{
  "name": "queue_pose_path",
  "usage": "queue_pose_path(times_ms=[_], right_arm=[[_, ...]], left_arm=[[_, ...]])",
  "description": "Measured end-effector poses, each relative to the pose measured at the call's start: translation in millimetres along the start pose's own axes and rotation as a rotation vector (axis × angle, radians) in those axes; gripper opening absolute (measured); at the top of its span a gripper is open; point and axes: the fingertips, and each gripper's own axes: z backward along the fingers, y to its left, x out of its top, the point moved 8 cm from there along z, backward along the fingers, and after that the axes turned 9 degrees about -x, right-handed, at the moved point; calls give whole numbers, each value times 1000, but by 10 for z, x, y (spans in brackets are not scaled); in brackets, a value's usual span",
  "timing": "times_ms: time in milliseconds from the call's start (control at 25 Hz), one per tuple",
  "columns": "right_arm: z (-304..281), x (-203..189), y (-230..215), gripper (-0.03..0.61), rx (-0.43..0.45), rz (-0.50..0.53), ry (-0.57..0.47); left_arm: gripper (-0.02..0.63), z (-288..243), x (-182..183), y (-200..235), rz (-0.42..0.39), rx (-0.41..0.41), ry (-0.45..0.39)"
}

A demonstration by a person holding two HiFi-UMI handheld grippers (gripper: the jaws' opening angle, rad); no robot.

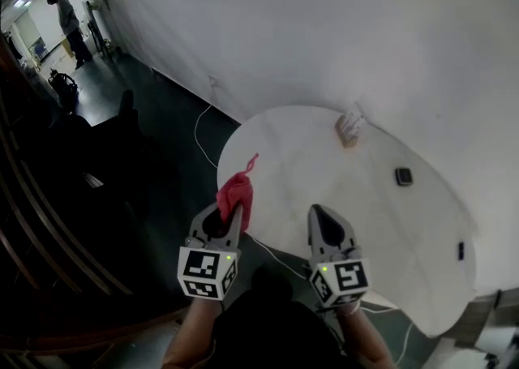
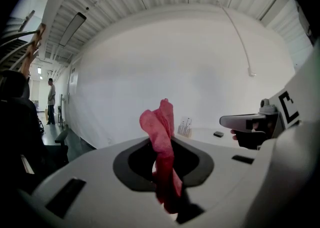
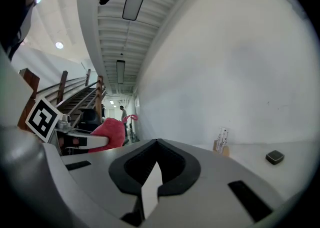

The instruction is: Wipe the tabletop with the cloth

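Cloth [image 1: 236, 194] clamped in my left gripper [image 1: 229, 215], bunched toward 12 o'clock; tabletop [image 1: 324, 169] lies ahead at 1 o'clock; right gripper [image 1: 319, 213] closed, empty.

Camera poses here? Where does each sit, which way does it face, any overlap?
Head view: on the person's head, facing steeply down at the table; shows forearms, left gripper shut on the cloth, right gripper shut.
Left gripper view: on the left gripper, facing along its jaws toward the wall; right gripper at right.
Right gripper view: on the right gripper, same heading; left gripper and cloth at left.
Shared: both gripper views show the stand and black object.
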Motion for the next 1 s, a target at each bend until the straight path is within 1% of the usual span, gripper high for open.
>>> queue_pose_path(times_ms=[400, 640, 840, 1000], right_arm=[[73, 47, -78, 2, -27, 9, -20], [143, 47, -64, 2, -29, 23, -27], [168, 1, -59, 2, -31, 10, -24], [177, 23, -23, 2, -23, 39, -24]], left_arm=[[61, -18, 5, -96, -6, -5, -1], [61, 20, -40, -141, -8, -8, 3], [61, 41, -50, -132, -6, -5, 4], [61, 57, -51, -114, -3, -4, -1]])
